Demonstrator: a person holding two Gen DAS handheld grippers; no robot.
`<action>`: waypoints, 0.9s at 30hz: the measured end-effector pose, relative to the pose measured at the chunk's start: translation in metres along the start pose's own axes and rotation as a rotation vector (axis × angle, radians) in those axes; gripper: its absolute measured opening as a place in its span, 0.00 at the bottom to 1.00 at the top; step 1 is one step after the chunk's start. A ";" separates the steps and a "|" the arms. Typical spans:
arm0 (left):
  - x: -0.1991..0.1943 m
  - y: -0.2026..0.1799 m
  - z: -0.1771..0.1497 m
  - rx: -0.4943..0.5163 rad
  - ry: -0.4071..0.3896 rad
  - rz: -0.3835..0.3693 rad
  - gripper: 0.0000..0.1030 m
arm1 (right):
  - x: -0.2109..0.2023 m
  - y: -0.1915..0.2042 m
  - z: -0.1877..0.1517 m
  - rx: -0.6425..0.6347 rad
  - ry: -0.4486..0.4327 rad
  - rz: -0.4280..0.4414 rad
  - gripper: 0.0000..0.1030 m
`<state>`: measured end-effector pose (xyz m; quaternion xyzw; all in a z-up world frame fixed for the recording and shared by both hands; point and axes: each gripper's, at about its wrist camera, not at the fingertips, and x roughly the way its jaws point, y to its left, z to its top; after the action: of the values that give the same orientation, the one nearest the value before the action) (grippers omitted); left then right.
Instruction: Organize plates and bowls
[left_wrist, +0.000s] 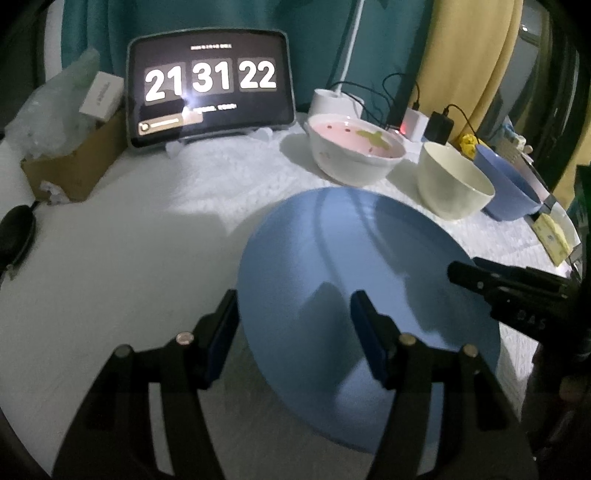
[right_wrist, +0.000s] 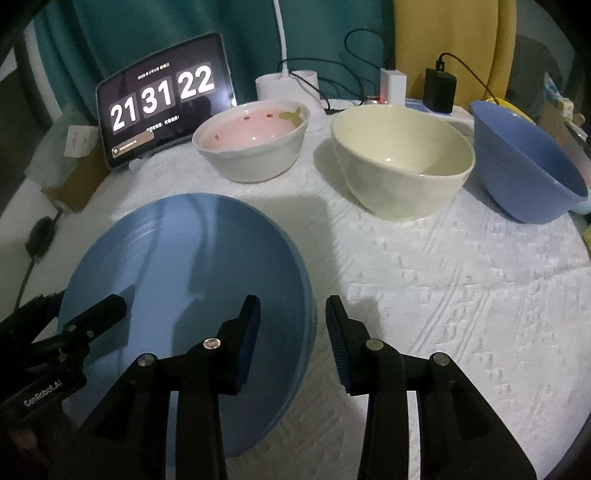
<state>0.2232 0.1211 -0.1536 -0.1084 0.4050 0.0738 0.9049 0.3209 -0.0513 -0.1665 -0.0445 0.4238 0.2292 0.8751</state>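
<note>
Both sets of jaws stand apart and hold nothing. My left gripper (left_wrist: 293, 332) gapes fairly wide and straddles the left rim of the blue plate (left_wrist: 351, 288): one finger hangs off the plate over the white cloth, the other over the plate's face. My right gripper (right_wrist: 291, 336) is set narrower and straddles the opposite rim, its left finger above the plate (right_wrist: 192, 280) and its right finger above the cloth (right_wrist: 443, 295). So the plate lies between my two hands, near the desk's front edge, and each is about equally close to a rim. I cannot tell whether any pad touches the rim or only hovers over it.

Farther out, along the desk's back edge, three bowls stand in a row: the pink bowl (right_wrist: 251, 144) leftmost, the cream bowl (right_wrist: 402, 162) in the middle, the blue bowl (right_wrist: 528, 162) toward the right edge. They sit near each other but apart. My right hand is the nearer one to them.

The plate looks layered at its right rim; whether it is one plate or a stack, I cannot say. Its near edge is hidden behind my fingers, dim light blurs everything, and the blue bowl's far side is cut off.
</note>
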 end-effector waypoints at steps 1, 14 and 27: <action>-0.002 0.000 0.000 -0.003 -0.004 0.003 0.61 | -0.003 -0.001 0.000 -0.001 -0.006 0.001 0.38; -0.038 -0.009 0.001 0.001 -0.079 0.020 0.61 | -0.037 -0.019 -0.011 0.017 -0.058 0.001 0.38; -0.054 -0.061 0.001 0.068 -0.092 -0.025 0.61 | -0.070 -0.055 -0.027 0.070 -0.119 -0.004 0.38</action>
<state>0.2020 0.0601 -0.1042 -0.0793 0.3636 0.0536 0.9266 0.2881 -0.1328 -0.1363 -0.0008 0.3786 0.2147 0.9003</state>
